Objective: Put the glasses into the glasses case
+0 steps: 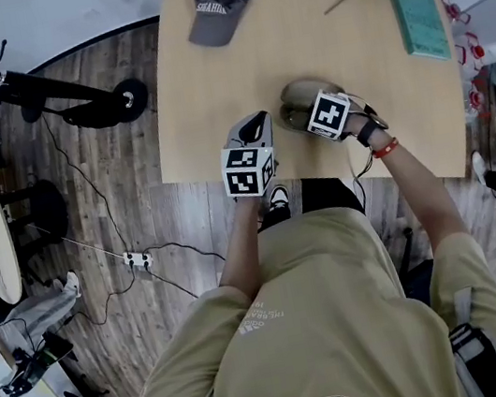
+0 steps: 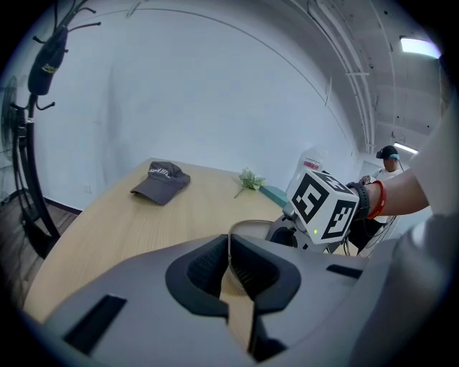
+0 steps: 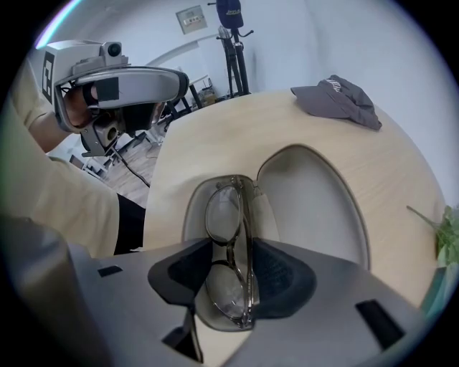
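Right gripper view: the glasses [image 3: 228, 236] are seen inside the glasses case [image 3: 315, 201], between the right gripper's [image 3: 233, 271] parted jaws. They could be hooked out of the case by a rising pad [image 3: 283, 272].

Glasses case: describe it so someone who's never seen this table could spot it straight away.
On the light wooden table, look at the edge nearest the person, well away from the grey cap and green book. The glasses case is the pale oval shell lying open, with glasses in one half.

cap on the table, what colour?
Dark grey with pale lettering. The cap shows best in the head view.
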Tool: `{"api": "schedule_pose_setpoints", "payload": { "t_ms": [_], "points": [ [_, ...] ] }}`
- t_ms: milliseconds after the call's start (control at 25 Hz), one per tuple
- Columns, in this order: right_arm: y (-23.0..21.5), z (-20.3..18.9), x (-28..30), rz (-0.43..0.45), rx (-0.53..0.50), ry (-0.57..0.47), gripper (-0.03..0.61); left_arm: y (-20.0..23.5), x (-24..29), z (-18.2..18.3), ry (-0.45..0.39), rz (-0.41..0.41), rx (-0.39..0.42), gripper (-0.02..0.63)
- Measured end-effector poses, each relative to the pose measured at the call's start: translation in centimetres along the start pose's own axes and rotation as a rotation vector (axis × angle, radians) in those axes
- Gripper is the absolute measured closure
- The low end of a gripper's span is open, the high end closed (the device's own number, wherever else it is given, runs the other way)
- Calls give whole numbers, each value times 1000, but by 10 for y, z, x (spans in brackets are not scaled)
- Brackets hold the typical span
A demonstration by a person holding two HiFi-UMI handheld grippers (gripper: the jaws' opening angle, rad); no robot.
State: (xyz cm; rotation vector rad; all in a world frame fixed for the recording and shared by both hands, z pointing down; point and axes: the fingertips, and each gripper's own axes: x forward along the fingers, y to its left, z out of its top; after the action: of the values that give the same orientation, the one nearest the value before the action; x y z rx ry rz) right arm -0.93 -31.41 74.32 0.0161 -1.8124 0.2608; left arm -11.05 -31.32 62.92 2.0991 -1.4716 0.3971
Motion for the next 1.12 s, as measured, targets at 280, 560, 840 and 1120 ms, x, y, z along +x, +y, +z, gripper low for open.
{"api": "schedule_pose_setpoints", "payload": {
  "t_ms": [280,560,840,1120],
  "points": [
    [5,3,0,-40,-26,-23,358,-1,-7,-1,-7,-4,9,583],
    [7,1,-12,-77,-12,-68,337,-10,-12,-4,-8,-14,18,583],
    [9,-1,-31,-104,61,-113,343,-19,-18,7,-25,-28,53,583],
    [0,-5,-55,-211,109,-183,344,-34,-25,16,-43,-39,89,584]
  ]
}}
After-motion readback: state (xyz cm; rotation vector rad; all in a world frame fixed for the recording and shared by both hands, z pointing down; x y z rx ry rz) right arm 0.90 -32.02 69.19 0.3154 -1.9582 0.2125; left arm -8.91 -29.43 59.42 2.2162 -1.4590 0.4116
